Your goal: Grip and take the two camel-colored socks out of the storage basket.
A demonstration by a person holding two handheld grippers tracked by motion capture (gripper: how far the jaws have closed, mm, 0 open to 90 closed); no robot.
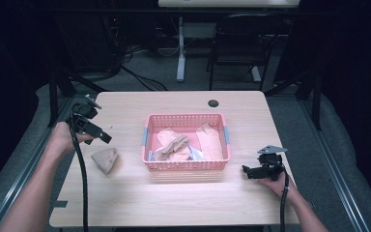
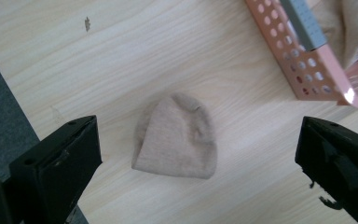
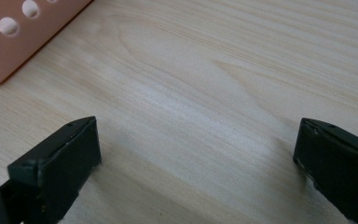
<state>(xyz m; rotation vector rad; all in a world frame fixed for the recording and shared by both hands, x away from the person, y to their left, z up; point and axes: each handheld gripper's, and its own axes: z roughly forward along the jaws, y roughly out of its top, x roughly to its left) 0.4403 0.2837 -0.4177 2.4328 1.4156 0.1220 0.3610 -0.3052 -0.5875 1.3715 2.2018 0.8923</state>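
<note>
Sorting socks | left tongs spread, hanging above folded beige sock lying free on table beside pink basket | right tongs spread, empty, resting aside

folded cloth on table, left of basket

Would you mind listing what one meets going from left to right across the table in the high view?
Left gripper → folded beige sock lying on the table → pink basket holding more beige socks → right gripper.
</note>
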